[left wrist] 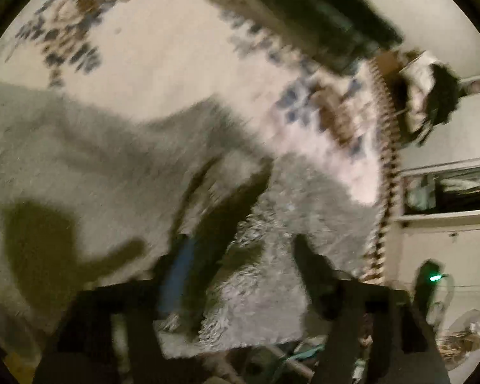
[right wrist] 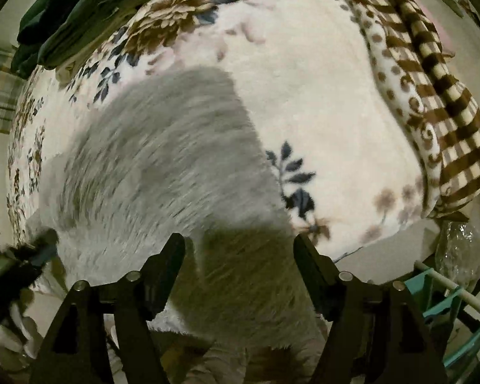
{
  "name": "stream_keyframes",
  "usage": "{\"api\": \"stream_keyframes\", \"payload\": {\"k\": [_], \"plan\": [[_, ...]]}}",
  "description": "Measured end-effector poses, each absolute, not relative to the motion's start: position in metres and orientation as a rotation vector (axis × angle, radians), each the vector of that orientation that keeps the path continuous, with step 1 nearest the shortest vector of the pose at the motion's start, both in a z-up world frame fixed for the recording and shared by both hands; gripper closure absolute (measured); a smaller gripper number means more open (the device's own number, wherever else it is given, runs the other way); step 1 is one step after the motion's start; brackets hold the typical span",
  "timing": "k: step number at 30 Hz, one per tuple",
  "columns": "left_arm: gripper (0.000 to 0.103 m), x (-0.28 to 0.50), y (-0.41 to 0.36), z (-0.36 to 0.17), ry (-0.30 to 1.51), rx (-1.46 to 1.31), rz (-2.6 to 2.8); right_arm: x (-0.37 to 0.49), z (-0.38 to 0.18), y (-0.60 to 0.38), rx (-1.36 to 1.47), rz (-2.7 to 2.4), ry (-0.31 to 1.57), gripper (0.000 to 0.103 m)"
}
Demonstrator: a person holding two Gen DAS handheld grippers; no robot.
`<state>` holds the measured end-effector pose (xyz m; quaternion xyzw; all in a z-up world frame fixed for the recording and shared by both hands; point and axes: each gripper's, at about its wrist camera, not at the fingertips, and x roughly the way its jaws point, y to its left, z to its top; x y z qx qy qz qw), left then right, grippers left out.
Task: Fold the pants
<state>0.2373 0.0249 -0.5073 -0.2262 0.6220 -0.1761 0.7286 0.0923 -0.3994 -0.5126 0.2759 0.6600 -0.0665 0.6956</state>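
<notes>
- We see our right gripper (right wrist: 240, 249) spread wide above the grey fleecy pants (right wrist: 163, 166), its pads off the cloth.
- Our left gripper (left wrist: 240, 249) is spread too, with blurred cloth between its fingers.
- The pants lie on the floral blanket (right wrist: 320, 96).
- Beyond sits a brown checked blanket (right wrist: 441, 102).

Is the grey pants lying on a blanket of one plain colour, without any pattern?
No, the grey pants lie on a cream blanket printed with brown flowers and dark blue leaves.
</notes>
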Motion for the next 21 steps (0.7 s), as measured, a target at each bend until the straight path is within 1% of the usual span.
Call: {"api": "stream_keyframes", "payload": {"k": [1, 3, 6, 8, 9, 10, 11, 13, 16, 17, 18, 21], "plan": [[0.029, 0.243, 0.023, -0.509, 1.361, -0.516, -0.399, 0.093, -0.514, -0.401, 0.615, -0.15, 1.476, 0.03], [0.028, 0.255, 0.016, -0.519, 1.368, -0.535, -0.417, 0.094, -0.518, -0.404, 0.625, -0.152, 1.483, 0.03], [0.028, 0.276, 0.001, -0.54, 1.429, -0.559, -0.456, 0.1, -0.525, -0.407, 0.653, -0.147, 1.488, 0.03], [0.029, 0.284, -0.013, -0.552, 1.463, -0.503, -0.472, 0.106, -0.528, -0.408, 0.655, -0.143, 1.488, 0.03], [0.032, 0.286, -0.018, -0.556, 1.479, -0.458, -0.456, 0.109, -0.53, -0.408, 0.647, -0.141, 1.49, 0.03], [0.059, 0.285, -0.021, -0.557, 1.477, -0.444, -0.455, 0.112, -0.531, -0.407, 0.639, -0.139, 1.491, 0.03], [0.089, 0.283, -0.023, -0.554, 1.475, -0.432, -0.472, 0.116, -0.532, -0.406, 0.627, -0.134, 1.494, 0.03], [0.09, 0.274, -0.02, -0.536, 1.44, -0.407, -0.465, 0.122, -0.533, -0.404, 0.605, -0.123, 1.5, 0.03], [0.092, 0.258, 0.003, -0.514, 1.417, -0.492, -0.41, 0.131, -0.535, -0.4, 0.571, -0.1, 1.51, 0.03], [0.098, 0.253, 0.012, -0.512, 1.42, -0.519, -0.379, 0.133, -0.535, -0.398, 0.565, -0.09, 1.514, 0.03], [0.099, 0.249, 0.022, -0.514, 1.429, -0.547, -0.342, 0.136, -0.536, -0.396, 0.557, -0.08, 1.518, 0.03], [0.099, 0.246, 0.041, -0.535, 1.462, -0.578, -0.273, 0.144, -0.538, -0.387, 0.529, -0.058, 1.537, 0.03]]}}
